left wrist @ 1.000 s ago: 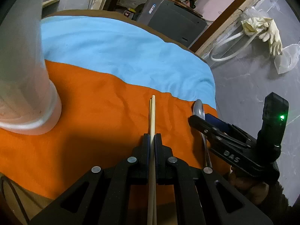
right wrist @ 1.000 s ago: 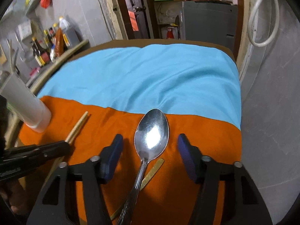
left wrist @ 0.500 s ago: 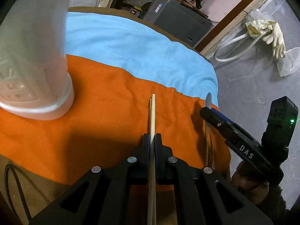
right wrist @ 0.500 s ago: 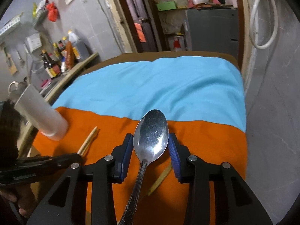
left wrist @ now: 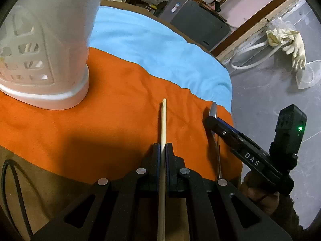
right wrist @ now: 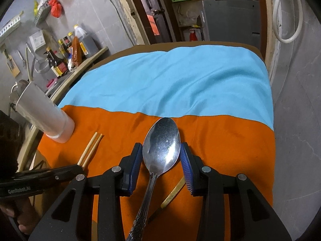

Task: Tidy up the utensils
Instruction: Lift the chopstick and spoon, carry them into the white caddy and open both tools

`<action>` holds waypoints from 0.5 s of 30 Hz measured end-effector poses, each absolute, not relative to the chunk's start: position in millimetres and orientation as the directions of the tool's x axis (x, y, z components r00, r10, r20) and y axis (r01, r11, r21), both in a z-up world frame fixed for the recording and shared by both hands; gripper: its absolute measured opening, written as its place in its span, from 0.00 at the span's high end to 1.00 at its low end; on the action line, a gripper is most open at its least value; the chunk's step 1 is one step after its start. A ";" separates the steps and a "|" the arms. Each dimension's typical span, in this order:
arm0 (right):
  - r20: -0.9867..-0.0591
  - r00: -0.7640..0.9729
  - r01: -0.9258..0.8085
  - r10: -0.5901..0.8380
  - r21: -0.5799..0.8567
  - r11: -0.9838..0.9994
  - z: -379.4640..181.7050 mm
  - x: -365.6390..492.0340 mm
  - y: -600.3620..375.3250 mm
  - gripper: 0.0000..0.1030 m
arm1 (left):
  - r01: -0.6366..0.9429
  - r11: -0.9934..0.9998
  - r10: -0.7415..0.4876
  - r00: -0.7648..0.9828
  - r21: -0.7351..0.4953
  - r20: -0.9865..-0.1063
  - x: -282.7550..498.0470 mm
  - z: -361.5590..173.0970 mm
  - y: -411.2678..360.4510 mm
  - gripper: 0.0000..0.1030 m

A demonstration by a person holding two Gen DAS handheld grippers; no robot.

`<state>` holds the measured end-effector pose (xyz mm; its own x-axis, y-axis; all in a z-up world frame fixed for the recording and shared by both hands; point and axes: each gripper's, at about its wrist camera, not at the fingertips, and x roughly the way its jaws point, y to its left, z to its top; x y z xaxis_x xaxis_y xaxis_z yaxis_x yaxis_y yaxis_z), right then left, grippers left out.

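Observation:
My left gripper (left wrist: 163, 147) is shut on a pair of wooden chopsticks (left wrist: 163, 120) and holds them above the orange cloth (left wrist: 120, 110). The chopsticks also show in the right wrist view (right wrist: 91, 149). The white utensil holder (left wrist: 44, 46) stands close at the left, and appears in the right wrist view (right wrist: 43, 114). My right gripper (right wrist: 161, 160) is shut on the bowl of a metal spoon (right wrist: 161, 148), whose handle runs back between the fingers. It shows in the left wrist view (left wrist: 217, 124) with the spoon (left wrist: 213, 110) edge-on.
A blue cloth (right wrist: 170, 84) covers the far half of the table. A thin gold utensil (right wrist: 173, 192) lies on the orange cloth under the right gripper. Bottles (right wrist: 66, 56) stand on a ledge at the left. A grey wall (left wrist: 270, 100) is at the right.
My right gripper's fingers have closed on the spoon bowl and lifted it off the cloth. My left gripper has moved towards the white holder with the chopsticks.

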<state>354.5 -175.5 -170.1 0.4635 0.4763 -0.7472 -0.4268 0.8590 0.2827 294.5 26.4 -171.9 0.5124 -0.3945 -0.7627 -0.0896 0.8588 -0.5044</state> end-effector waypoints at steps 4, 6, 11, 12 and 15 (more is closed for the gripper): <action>-0.746 0.463 -0.430 0.478 0.283 0.858 -169.9 354.6 -176.3 0.65 | -0.084 0.861 -0.384 0.537 -0.501 -0.751 289.9 -167.7 28.0 0.98; -0.736 0.469 -0.437 0.488 0.286 0.853 -168.6 353.0 -176.4 0.65 | -0.077 0.863 -0.383 0.544 -0.499 -0.746 287.3 -166.0 27.7 0.98; -0.674 0.515 -0.470 0.530 0.295 0.832 -154.3 336.2 -180.0 0.65 | -0.028 0.886 -0.363 0.579 -0.463 -0.730 276.4 -152.6 20.8 0.98; -0.659 0.526 -0.474 0.538 0.299 0.828 -151.0 331.2 -180.5 0.65 | -0.018 0.889 -0.360 0.594 -0.458 -0.720 273.3 -148.4 19.9 0.98; -0.614 0.557 -0.484 0.560 0.308 0.819 -140.9 316.4 -181.8 0.65 | 0.004 0.895 -0.345 0.640 -0.446 -0.687 264.6 -135.4 19.7 0.98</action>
<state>316.4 -181.8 -140.9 0.5571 0.5596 -0.6136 -0.4840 0.8192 0.3076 264.6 19.7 -135.4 0.6399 -0.3450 -0.6866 0.0043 0.8951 -0.4458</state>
